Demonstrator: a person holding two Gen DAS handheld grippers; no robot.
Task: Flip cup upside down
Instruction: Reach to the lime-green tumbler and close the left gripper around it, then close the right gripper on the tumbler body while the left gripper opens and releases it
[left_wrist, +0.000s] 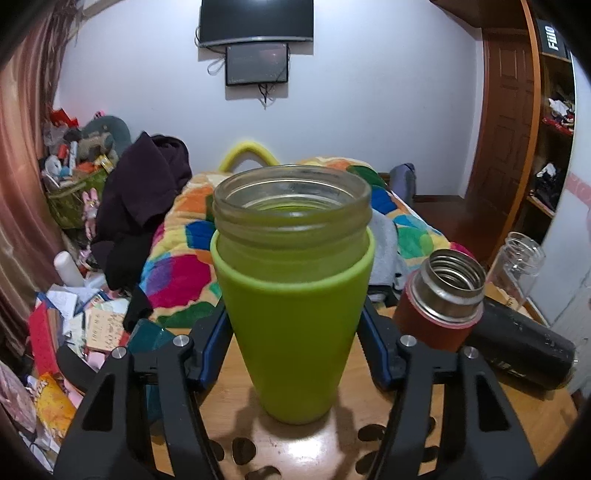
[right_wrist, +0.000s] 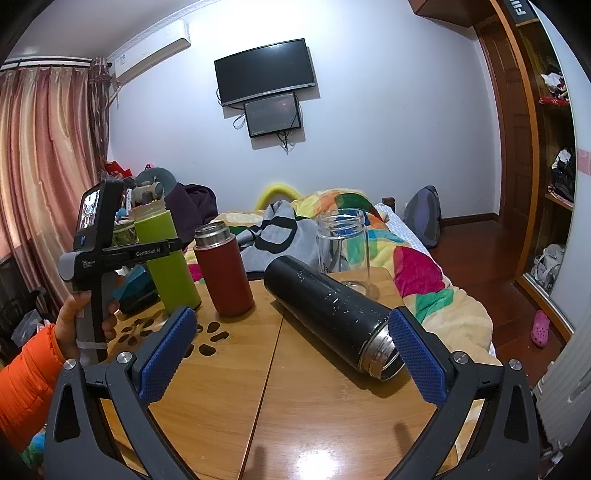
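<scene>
A green-sleeved glass cup (left_wrist: 291, 310) stands upright, mouth up, on the wooden table (left_wrist: 424, 424). My left gripper (left_wrist: 293, 350) has its blue pads on both sides of the cup's lower body and is shut on it. In the right wrist view the same cup (right_wrist: 164, 258) stands at the table's left with the left gripper's body (right_wrist: 96, 258) beside it. My right gripper (right_wrist: 291, 354) is open and empty above the table, its right pad (right_wrist: 415, 360) close to the mouth of a black flask (right_wrist: 332, 317) lying on its side.
A red flask (right_wrist: 225, 273) stands upright, open, mid-table; it also shows in the left wrist view (left_wrist: 439, 299). A clear glass bottle (right_wrist: 343, 247) stands at the far edge. A bed with a colourful quilt (right_wrist: 413, 266) lies behind the table. Clutter (left_wrist: 66, 295) piles at left.
</scene>
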